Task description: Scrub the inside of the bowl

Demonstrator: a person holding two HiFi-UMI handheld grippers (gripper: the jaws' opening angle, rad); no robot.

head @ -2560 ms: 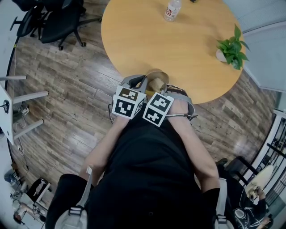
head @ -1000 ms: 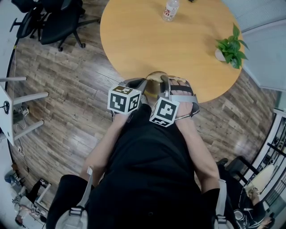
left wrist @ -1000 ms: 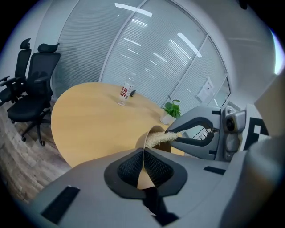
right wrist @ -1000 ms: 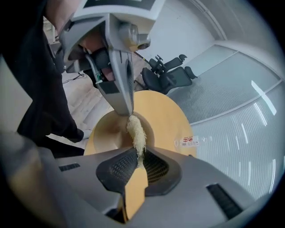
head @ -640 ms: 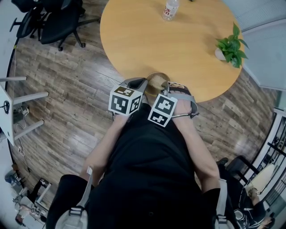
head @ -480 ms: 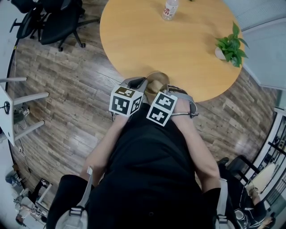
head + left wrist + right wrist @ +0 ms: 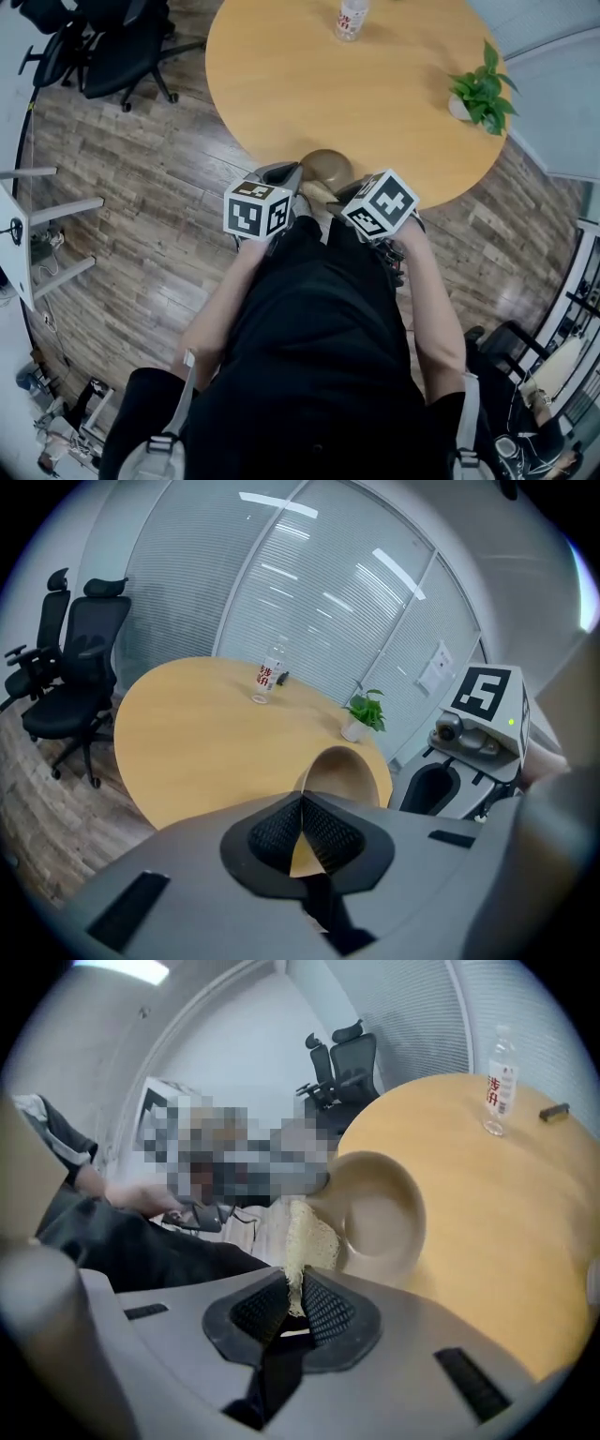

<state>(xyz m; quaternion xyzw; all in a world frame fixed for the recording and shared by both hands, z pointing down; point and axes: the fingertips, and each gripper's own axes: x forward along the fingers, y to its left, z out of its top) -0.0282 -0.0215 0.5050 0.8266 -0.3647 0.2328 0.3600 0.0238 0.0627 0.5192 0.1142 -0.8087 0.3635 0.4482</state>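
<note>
Pinching the rim of the bowl [image 7: 343, 772], the left tool [image 7: 300, 801] has its jaws nearly together on the thin wall and holds it tilted at the near edge of the desk [image 7: 375, 84]. The right tool [image 7: 292, 1285] is clamped on a pale sponge [image 7: 306, 1232], just beside the bowl's rim.

Bottle [image 7: 497, 1080] label: red print, characters too small to read. White notice [image 7: 434, 670] on glass wall [image 7: 309, 602]: illegible. Left marker cube [image 7: 255, 207], right marker cube [image 7: 382, 202]: black-and-white square code patterns only. No readable text
</note>
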